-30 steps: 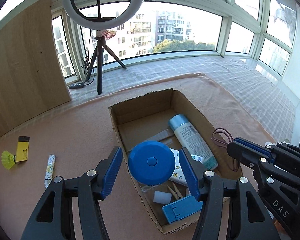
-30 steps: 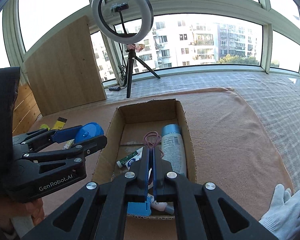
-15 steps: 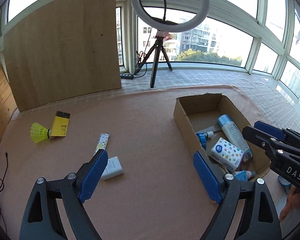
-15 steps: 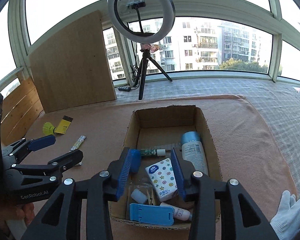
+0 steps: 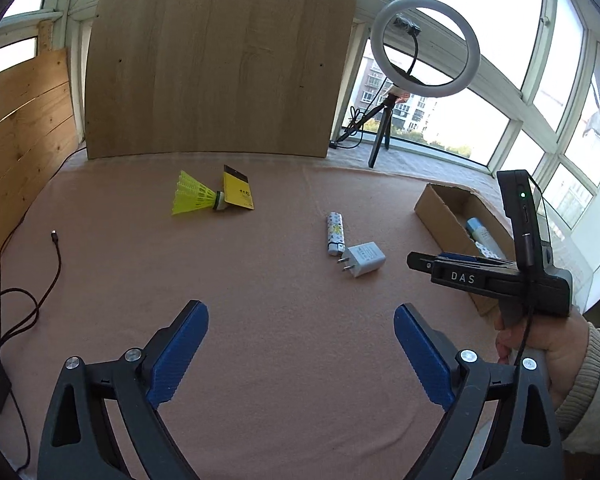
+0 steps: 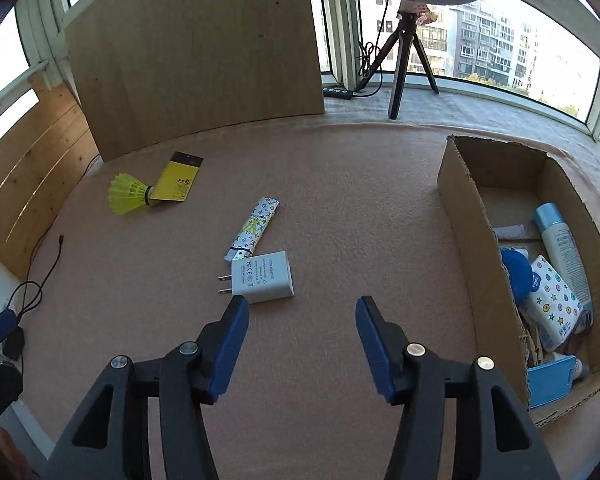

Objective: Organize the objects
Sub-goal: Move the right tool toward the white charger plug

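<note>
Cardboard box (image 6: 466,216) sat at about three o'clock of my right gripper (image 6: 298,344), open-topped on the pink cloth-covered desk (image 6: 340,184), with a blue-capped bottle (image 6: 562,248), a star-patterned packet (image 6: 552,300), a round blue disc (image 6: 516,272) and a flat blue piece (image 6: 548,384) lying inside. Loose on the desk were a white charger plug (image 6: 262,278) just at eleven o'clock of that gripper's left finger, a patterned lighter (image 6: 254,230) touching the plug's far edge, and farther off at ten o'clock a yellow shuttlecock (image 6: 126,194) with its cork against a yellow card (image 6: 178,178). My right gripper's jaws had just been opening and stood half apart with nothing between them. My left gripper (image 5: 300,344) had also just been spreading, and it hung wide open and empty over bare cloth, the plug at one o'clock of it. A ring light (image 5: 424,48) on a tripod stood by the window at one o'clock.
</note>
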`<action>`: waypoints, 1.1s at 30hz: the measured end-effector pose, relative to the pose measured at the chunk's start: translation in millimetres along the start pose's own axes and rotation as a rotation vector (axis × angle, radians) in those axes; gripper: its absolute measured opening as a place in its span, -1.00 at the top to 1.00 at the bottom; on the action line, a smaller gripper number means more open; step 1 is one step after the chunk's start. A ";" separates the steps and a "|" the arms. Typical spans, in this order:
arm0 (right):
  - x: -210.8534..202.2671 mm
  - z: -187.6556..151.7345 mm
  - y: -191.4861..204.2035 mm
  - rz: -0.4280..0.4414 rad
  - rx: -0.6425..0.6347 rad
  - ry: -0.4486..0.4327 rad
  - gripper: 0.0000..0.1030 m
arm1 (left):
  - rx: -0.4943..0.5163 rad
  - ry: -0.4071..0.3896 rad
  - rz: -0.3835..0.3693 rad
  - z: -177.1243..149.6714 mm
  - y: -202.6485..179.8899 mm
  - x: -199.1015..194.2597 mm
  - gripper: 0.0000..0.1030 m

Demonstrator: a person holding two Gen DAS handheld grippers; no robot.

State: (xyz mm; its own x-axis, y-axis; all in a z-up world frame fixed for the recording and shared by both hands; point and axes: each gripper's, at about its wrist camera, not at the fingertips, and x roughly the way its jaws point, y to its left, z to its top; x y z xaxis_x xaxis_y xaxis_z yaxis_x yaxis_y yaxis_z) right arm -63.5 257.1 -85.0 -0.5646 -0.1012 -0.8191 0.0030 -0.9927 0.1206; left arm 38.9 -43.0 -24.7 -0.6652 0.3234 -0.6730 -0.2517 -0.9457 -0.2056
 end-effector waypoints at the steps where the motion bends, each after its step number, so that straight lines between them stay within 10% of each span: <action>1: 4.4 -3.6 -2.6 -0.029 0.014 0.016 -0.05 | 0.015 0.003 -0.011 -4.9 6.0 -2.5 -0.87; 13: 32.6 -27.6 13.0 -0.264 0.015 0.138 -0.06 | -0.016 -0.050 -0.152 -47.7 45.8 -11.3 -0.92; 33: 55.9 -12.8 44.7 -0.179 -0.046 0.157 -0.41 | 0.005 -0.006 -0.165 -43.2 33.4 -3.0 -0.96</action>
State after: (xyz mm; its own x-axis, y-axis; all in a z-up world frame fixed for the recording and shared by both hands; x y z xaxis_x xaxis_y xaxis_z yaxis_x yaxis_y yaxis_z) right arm -84.5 206.2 -132.6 -0.4239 0.0716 -0.9029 -0.0458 -0.9973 -0.0576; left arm 62.9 -77.0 -60.1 -0.6186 0.4742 -0.6264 -0.3613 -0.8797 -0.3092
